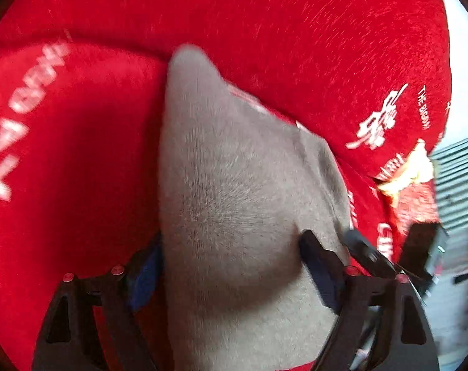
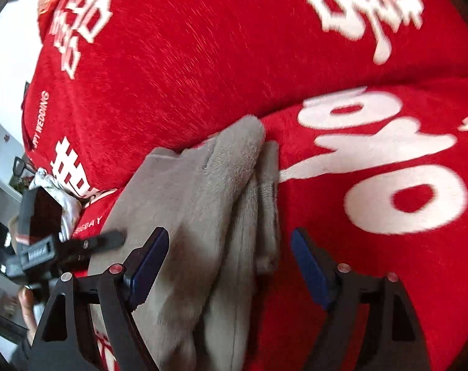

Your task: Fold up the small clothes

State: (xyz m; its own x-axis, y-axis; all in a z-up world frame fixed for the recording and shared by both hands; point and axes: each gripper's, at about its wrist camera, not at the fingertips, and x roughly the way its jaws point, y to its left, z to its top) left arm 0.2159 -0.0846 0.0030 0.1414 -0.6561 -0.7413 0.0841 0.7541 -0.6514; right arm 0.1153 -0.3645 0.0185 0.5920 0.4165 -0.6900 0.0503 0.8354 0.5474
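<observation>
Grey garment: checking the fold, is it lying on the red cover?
Touching. The right wrist view shows the grey garment lying flat on the red cover, no gap at its edges.
</observation>
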